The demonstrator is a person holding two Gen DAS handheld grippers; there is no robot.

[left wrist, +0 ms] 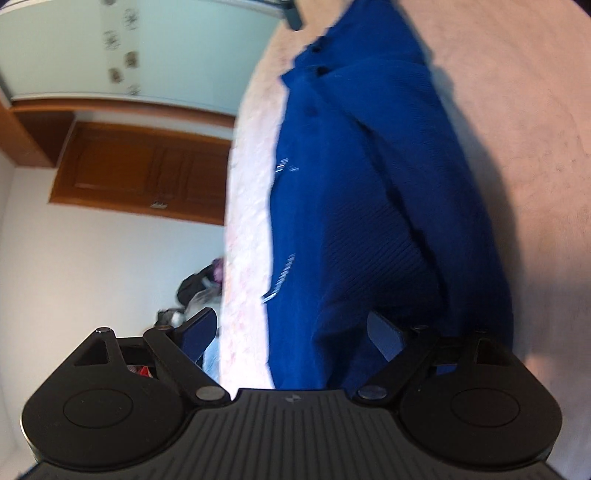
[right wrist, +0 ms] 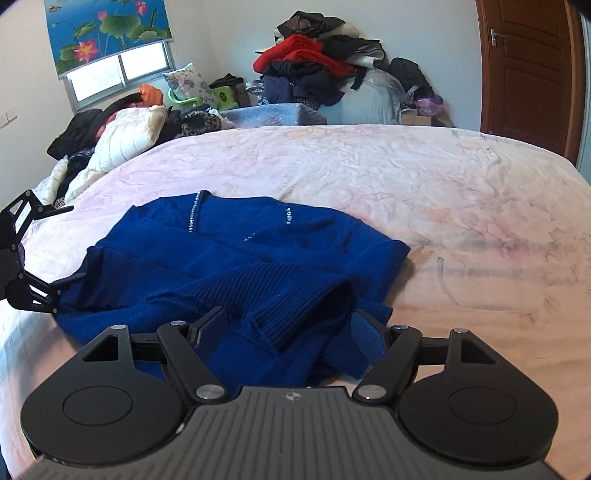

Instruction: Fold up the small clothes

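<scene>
Jaws on both of our tools stand spread apart, gripping nothing. Between the parted jaws of our right gripper (right wrist: 286, 332) lies the near edge of the royal-blue knitted cardigan (right wrist: 236, 258), its ribbed cuff bunched up just ahead of the blue pads. In the right wrist view the garment is rumpled and partly doubled over, with lines of small silver beads along the front and the upper part.

Our left gripper (left wrist: 295, 332) is turned on its side, so in its own view the bed runs upward; the same cardigan (left wrist: 351, 184) fills the space in front of it, one blue pad over the knit and the other out past the edge of the bed. Dark buttons show along the placket at the far end. From the right wrist view we see the left gripper (right wrist: 61, 245) at the garment's left edge, jaws parted; whether it touches the knit we cannot tell.

Under the cardigan is the bed with a crumpled pale pink sheet (right wrist: 406, 177). Beyond it sit a pile of red and dark clothes (right wrist: 317, 62), a white quilted jacket (right wrist: 125, 136), a lotus-print window blind (right wrist: 110, 29) and a brown wooden door (right wrist: 528, 70).
</scene>
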